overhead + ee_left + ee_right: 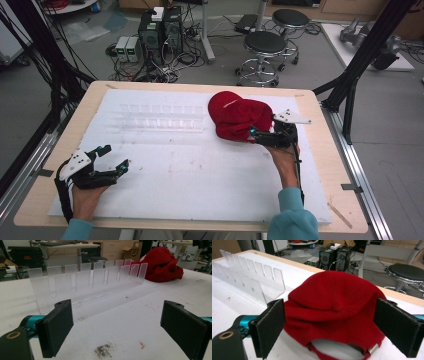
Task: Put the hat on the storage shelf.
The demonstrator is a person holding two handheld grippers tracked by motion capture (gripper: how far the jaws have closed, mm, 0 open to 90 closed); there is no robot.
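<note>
Red cap [239, 117] at two o'clock on my white table [200, 185].
From my left: left gripper [116, 159] at eight o'clock, jaws spread over bare surface; clear slotted rack [162, 119] at eleven; right gripper [261, 136] with jaws spread around the cap's rear edge.

Even, bright indoor light, faint shadows, all three views slightly soft and grainy.

Teal sleeves [292, 220]; each black gripper [111, 161] has teal fittings, flat black pads [55, 328], and a grey three-cornered plate [292, 117]
</note>
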